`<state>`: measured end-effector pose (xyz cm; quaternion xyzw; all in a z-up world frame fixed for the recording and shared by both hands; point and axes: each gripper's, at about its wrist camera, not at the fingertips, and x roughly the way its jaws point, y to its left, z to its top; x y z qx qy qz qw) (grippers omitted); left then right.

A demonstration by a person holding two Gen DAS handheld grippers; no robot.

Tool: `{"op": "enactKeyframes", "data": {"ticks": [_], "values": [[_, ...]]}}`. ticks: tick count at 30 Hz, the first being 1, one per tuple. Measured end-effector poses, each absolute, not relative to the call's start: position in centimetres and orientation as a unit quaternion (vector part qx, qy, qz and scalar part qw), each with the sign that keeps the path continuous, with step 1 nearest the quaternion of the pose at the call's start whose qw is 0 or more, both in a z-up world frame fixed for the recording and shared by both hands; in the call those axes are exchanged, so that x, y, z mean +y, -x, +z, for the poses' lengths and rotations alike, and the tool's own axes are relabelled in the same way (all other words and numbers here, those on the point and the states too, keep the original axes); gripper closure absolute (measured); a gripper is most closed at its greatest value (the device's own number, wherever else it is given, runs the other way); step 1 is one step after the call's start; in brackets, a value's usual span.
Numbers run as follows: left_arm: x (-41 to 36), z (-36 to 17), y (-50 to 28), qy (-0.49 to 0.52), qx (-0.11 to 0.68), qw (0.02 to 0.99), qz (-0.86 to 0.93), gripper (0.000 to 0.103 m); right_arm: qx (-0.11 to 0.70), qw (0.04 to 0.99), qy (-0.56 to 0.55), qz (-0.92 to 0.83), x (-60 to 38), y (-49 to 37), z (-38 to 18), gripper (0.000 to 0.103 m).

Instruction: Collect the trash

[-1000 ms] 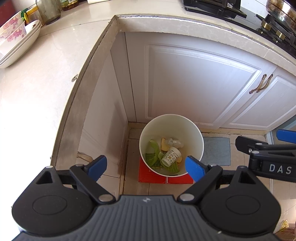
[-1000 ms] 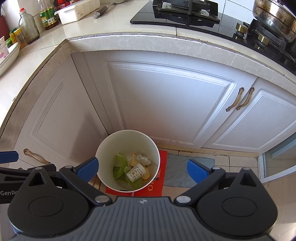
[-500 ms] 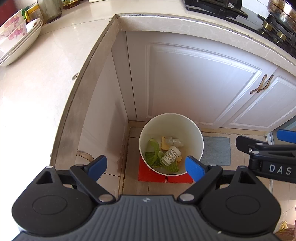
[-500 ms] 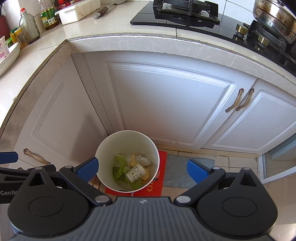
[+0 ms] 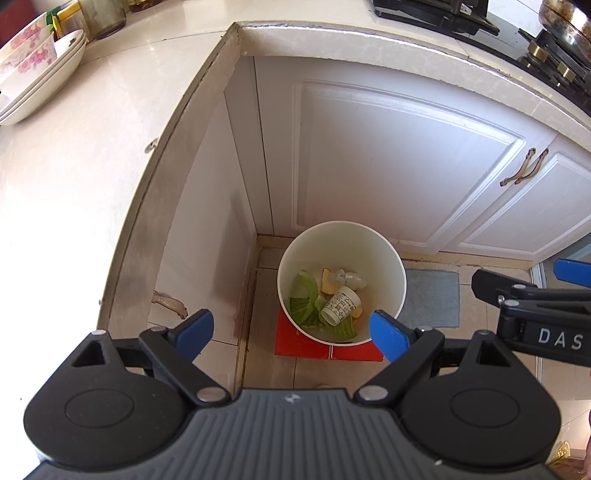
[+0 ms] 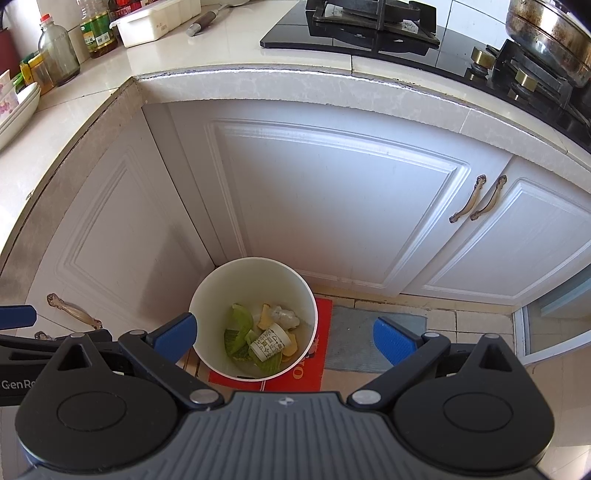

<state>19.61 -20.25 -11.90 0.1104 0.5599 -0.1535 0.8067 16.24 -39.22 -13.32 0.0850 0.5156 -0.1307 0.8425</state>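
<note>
A white trash bin (image 5: 388, 258) stands on the floor in the cabinet corner; it also shows in the right wrist view (image 6: 295, 284). Inside lie a printed paper cup (image 5: 340, 305) (image 6: 269, 341), green cabbage leaves (image 5: 304, 295) (image 6: 240, 325), yellow peel (image 5: 327, 280) and crumpled clear plastic (image 5: 351, 278). My left gripper (image 5: 291, 330) is open and empty, high above the bin. My right gripper (image 6: 284, 339) is open and empty, also high above the bin, and shows at the right edge of the left wrist view (image 5: 524, 295).
The bin sits on a red mat (image 5: 295, 339) beside a grey rug (image 5: 432, 295). White cabinet doors (image 6: 332, 199) form the corner. The countertop (image 5: 74, 155) holds stacked plates (image 5: 33, 74), bottles (image 6: 59, 51) and a gas hob (image 6: 369, 22) with a pot (image 6: 546, 26).
Both grippers have risen slightly and drifted a little; the bin looks marginally smaller. Both stay open and empty.
</note>
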Motion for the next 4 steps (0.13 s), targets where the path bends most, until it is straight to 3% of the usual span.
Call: {"op": "enactKeyframes", "data": {"ticks": [4], "values": [[-20.26,-11.93,-19.6,-0.11,0.56,0.807,-0.154,0.012,0.515,0.843,-0.085,-0.132,-39.17,-16.15,-13.32,0.0]]}}
